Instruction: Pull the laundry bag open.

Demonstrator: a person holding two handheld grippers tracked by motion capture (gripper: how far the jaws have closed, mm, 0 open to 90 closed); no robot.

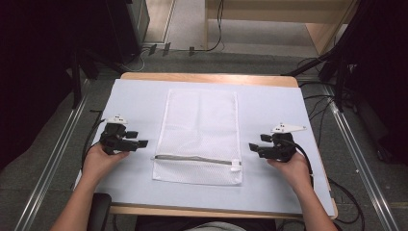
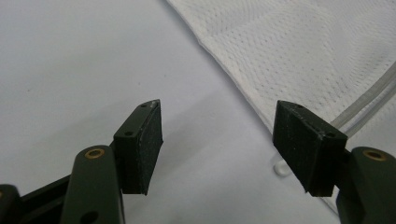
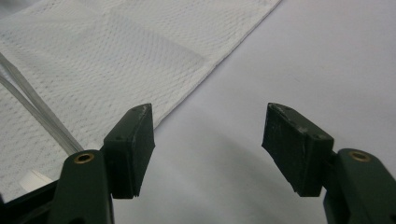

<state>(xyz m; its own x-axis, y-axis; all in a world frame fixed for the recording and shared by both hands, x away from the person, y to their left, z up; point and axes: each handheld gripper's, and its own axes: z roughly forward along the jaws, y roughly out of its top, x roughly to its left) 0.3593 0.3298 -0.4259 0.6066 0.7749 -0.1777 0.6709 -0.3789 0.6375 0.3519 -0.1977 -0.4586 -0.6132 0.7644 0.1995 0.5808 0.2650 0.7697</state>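
Note:
A white mesh laundry bag (image 1: 199,134) lies flat in the middle of the pale blue mat, its grey zipper (image 1: 192,159) running across near the front edge. My left gripper (image 1: 140,143) hovers just left of the bag at zipper height, jaws wide apart and empty. In the left gripper view the bag's edge (image 2: 299,56) and a strip of zipper (image 2: 369,100) lie beyond my left gripper (image 2: 217,140). My right gripper (image 1: 252,147) stands just right of the bag, open with nothing between the pads. The right gripper view has the bag (image 3: 116,60) ahead of my right gripper (image 3: 208,147).
The mat (image 1: 274,110) covers a wooden table (image 1: 207,77). Cables (image 1: 91,139) trail from both grippers off the table's sides. Dark stands and metal rails (image 1: 53,163) flank the table on the floor.

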